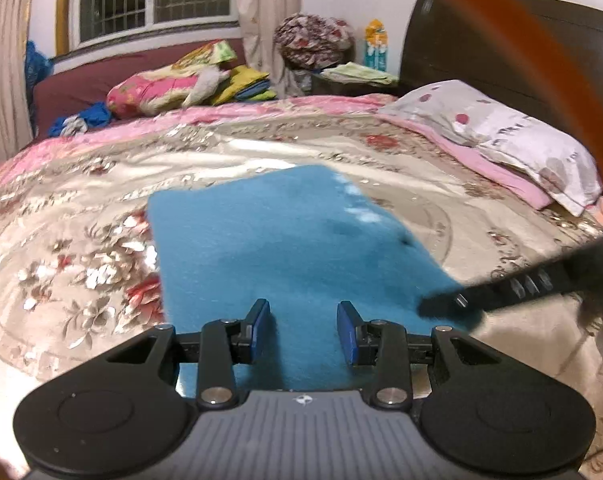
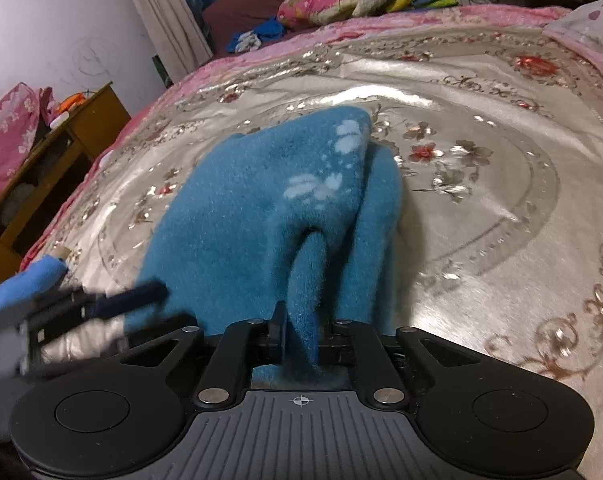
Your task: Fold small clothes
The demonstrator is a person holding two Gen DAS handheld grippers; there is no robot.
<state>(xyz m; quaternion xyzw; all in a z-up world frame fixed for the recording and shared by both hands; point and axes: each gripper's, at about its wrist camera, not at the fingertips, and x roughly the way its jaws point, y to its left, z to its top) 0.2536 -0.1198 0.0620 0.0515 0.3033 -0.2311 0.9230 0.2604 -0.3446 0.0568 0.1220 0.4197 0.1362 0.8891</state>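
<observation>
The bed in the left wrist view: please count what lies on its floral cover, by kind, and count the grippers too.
Blue fleece garment: 1
Pillow with red dots: 1
Grippers: 2, the left gripper with its fingers apart over the garment, and the right gripper reaching in at the garment's edge
Total: 4

Dim warm indoor light, glare on the satin bedspread (image 2: 441,80), motion blur, fisheye bending at edges.

Cloth (image 1: 285,240) lay on bedspread (image 1: 81,240), mid-bed. Pillow (image 1: 501,132) sat right of it, headboard (image 1: 481,40) behind the pillow. Bedding pile (image 1: 173,84) lay beyond the bed's far edge.
</observation>
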